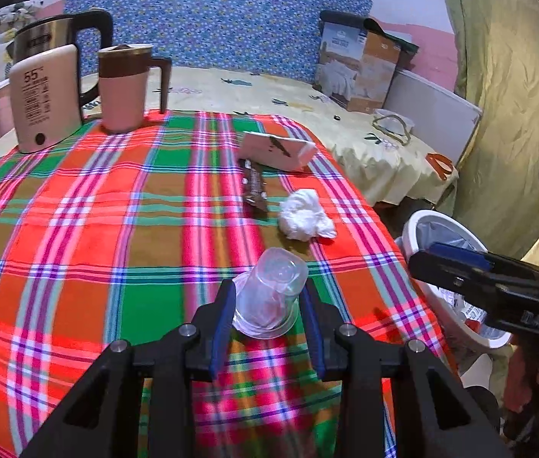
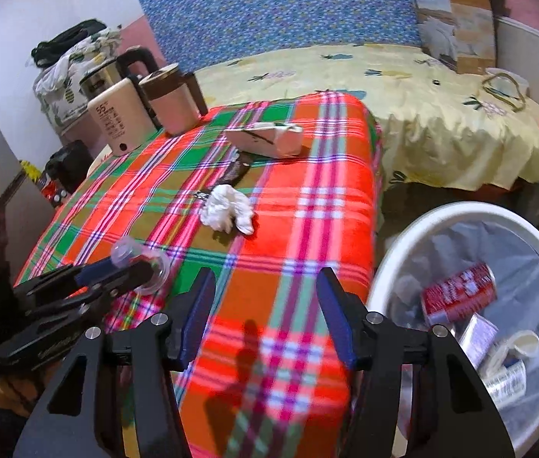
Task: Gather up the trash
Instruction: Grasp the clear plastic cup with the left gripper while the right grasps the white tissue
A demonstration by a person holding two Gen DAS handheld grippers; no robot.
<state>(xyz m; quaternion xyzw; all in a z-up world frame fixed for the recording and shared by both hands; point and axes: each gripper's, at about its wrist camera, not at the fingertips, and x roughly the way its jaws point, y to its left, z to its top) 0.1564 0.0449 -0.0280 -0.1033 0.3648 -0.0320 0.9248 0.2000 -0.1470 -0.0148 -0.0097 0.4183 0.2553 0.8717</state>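
The black left gripper with blue-padded fingers (image 1: 267, 305) is clamped on the clear plastic cup (image 1: 269, 297) (its mouth faces the camera), low over the table; the matching black right gripper (image 2: 265, 313) hovers alongside, jaws spread wide, holding nothing

Kettle (image 1: 59, 34), mug (image 1: 126, 87) on plaid cloth (image 1: 78, 229).

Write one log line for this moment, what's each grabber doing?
left hand-held gripper: shut on clear plastic cup | right hand-held gripper: open, nothing held | crumpled tissue: on table | trash bin: beside table
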